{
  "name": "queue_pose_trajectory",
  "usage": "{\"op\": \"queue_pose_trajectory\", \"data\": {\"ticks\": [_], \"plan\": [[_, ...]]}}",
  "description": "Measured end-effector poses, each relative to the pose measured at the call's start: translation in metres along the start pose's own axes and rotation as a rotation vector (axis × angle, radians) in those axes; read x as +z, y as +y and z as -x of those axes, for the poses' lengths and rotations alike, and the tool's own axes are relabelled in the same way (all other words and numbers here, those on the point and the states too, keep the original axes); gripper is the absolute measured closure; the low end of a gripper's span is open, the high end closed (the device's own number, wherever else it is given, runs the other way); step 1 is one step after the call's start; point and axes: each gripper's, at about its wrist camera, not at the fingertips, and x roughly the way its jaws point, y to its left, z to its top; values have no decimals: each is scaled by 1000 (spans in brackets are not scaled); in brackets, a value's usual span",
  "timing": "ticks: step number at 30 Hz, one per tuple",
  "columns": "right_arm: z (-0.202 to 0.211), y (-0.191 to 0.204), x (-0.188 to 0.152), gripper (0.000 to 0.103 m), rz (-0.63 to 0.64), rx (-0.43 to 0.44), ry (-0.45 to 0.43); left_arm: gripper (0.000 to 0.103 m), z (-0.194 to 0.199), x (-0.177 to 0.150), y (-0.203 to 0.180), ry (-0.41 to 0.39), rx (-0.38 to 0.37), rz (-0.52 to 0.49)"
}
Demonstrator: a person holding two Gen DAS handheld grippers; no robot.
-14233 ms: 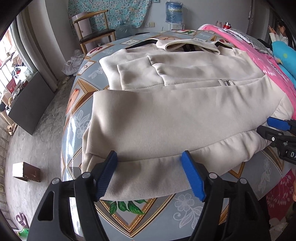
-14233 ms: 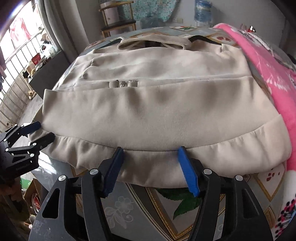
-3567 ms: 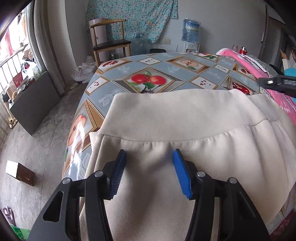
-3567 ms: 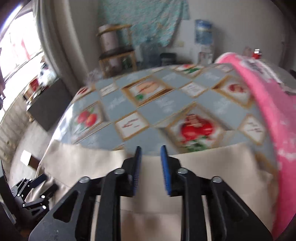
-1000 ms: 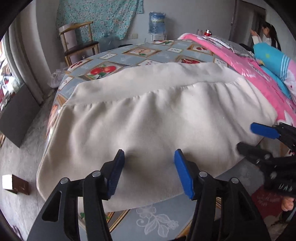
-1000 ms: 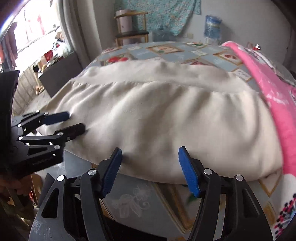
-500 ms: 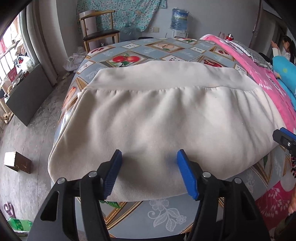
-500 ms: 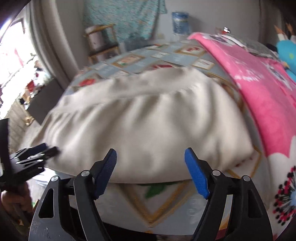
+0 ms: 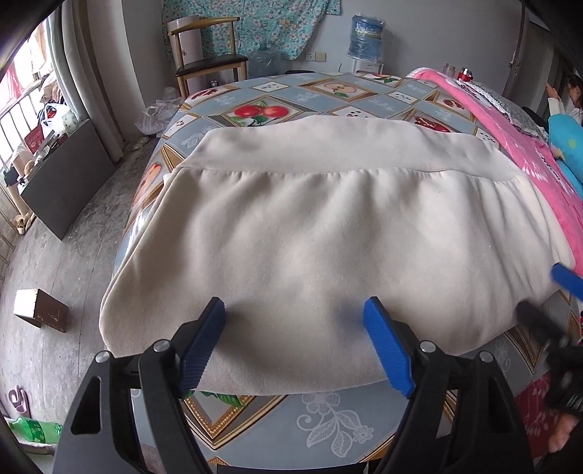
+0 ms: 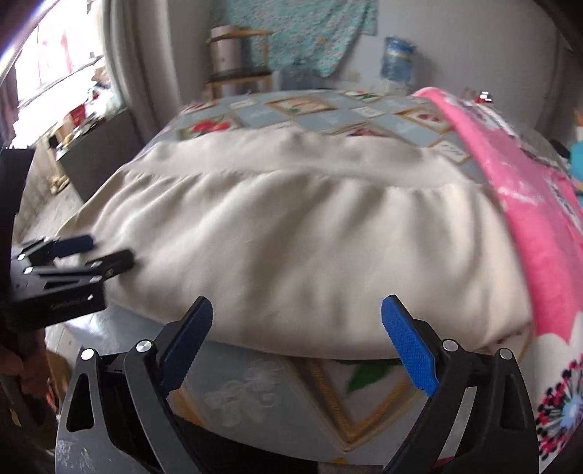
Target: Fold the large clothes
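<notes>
Grey walls and a rough concrete floor frame a round tabletop covered in a blue cloth printed with fruit squares. On it lies the cream garment, folded into a thick, wide bundle that fills the near half of the surface; its banded hem runs across the far side, and its near edge sits just short of the rim. A pink blanket lies along the right side, touching the bundle's right edge.

At the near edge, the left tool is spread wide, its blue pads over the cream fabric and gripping nothing. The right tool is likewise spread apart at the near rim, holding nothing; its view is smeared by motion, so whether its pads touch the cloth is hard to say. In that view the left tool shows beside the bundle's left end.

Against the far wall stand a wooden chair and a water bottle, with a floral cloth hanging behind. A small box sits on the floor at left.
</notes>
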Motion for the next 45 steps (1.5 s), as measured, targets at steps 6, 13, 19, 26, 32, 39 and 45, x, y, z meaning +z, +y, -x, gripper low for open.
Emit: {"op": "queue_pose_trajectory", "data": {"ticks": [6,13,19,26,32,39,45], "plan": [[-25,-52,-8,11,-165,-73,73,21,0,0,-1,1,25,4],[-31,-50,-12,7,-160,-79,56,7,-3,0,3,7,67,37],[-29,-48,-13,7,-166,-80,53,6,-4,0,5,11,58,39],[-29,-49,-14,7,-186,-82,56,5,-5,-1,6,8,54,47],[-28,-54,-15,7,-208,-58,57,5,-8,3,7,52,49,43],[-27,-57,-19,7,-238,-39,54,5,-11,6,11,70,8,40],[-27,-56,-22,7,-240,-43,41,5,-9,2,8,34,29,59]]}}
